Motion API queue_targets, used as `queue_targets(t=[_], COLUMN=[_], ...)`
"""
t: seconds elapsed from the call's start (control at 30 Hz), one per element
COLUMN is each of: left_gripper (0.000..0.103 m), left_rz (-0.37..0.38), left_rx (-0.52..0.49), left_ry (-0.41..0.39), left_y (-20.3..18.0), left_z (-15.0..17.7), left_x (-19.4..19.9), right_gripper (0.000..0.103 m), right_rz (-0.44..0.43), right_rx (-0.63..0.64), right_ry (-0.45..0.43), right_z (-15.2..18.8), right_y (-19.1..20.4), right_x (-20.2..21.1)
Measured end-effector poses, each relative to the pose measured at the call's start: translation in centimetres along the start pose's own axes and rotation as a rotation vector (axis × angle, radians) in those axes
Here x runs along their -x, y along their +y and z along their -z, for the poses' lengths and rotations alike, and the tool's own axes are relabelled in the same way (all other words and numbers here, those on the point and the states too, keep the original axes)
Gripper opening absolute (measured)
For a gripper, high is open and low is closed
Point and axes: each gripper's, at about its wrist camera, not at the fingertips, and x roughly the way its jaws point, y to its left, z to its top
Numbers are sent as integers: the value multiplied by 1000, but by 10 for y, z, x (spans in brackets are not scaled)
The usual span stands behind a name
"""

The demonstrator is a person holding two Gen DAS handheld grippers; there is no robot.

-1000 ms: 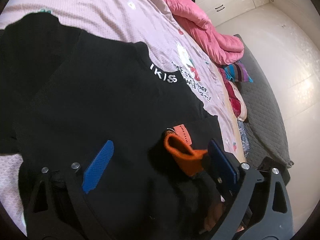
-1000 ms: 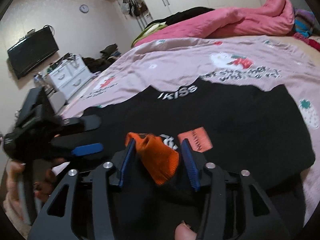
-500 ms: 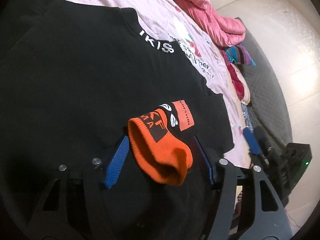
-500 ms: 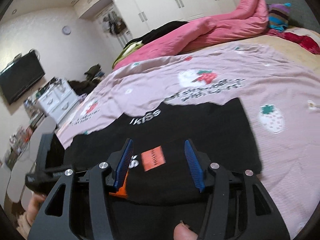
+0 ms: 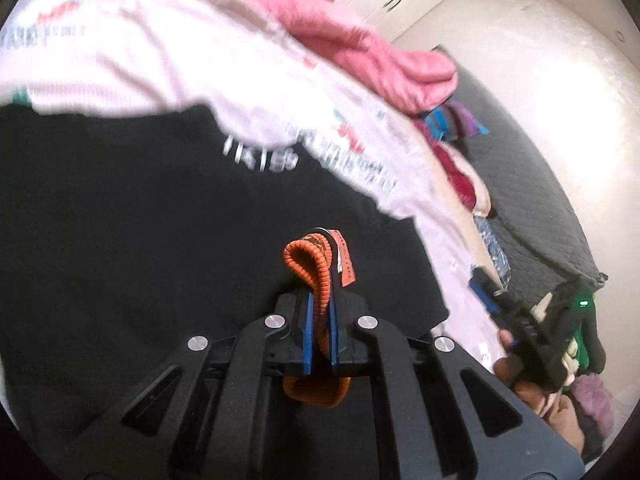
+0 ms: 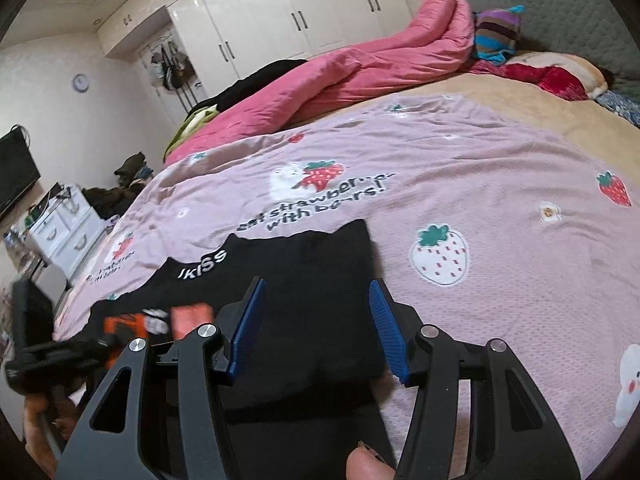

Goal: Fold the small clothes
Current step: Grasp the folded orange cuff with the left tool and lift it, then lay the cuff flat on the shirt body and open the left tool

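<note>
An orange and black sock with an orange label is pinched between the blue pads of my left gripper, above a black garment printed with white letters. The sock also shows blurred in the right wrist view, at the left next to the left gripper. My right gripper is open and empty over the right part of the black garment. In the left wrist view the right gripper is off the garment's right edge.
The black garment lies on a pink strawberry-print bedsheet. A rolled pink duvet lies along the far side. A striped knit item and red cloth lie near a grey headboard. White drawers stand left.
My left gripper has shut on the orange sock, which lay between its open fingers before. My right gripper has let go of the sock and moved away to the right.
</note>
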Motion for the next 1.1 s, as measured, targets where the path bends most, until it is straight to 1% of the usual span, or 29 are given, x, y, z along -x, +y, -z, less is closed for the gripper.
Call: queue_targets(t=[0.17, 0.27, 0.37, 0.43, 0.63, 0.77, 0.93, 1.1], left_gripper=[1, 1, 0, 0, 1, 1, 1, 1], left_rz=[-1, -13, -35, -47, -83, -122, -156, -192], left_rx=[-58, -50, -27, 2, 37, 49, 68, 60], left_ry=[-125, -157, -156, -141, -91, -78, -73, -108], left_y=[-15, -15, -4, 6, 21, 33, 46, 48], left_z=[-13, -15, -15, -14, -12, -9, -10, -13], left_x=[46, 57, 58, 55, 48, 50, 55, 70], right_gripper=[52, 52, 52, 52, 52, 52, 52, 52], right_rz=[10, 12, 14, 12, -3, -18, -33, -43], right_rx=[4, 12, 24, 35, 70, 103, 152, 194], right_ry=[1, 7, 13, 19, 36, 51, 70, 94], right_z=[1, 3, 5, 7, 11, 15, 22, 30], right_y=[0, 2, 6, 9, 20, 33, 49, 65], right_x=[-2, -5, -8, -10, -14, -18, -23, -31])
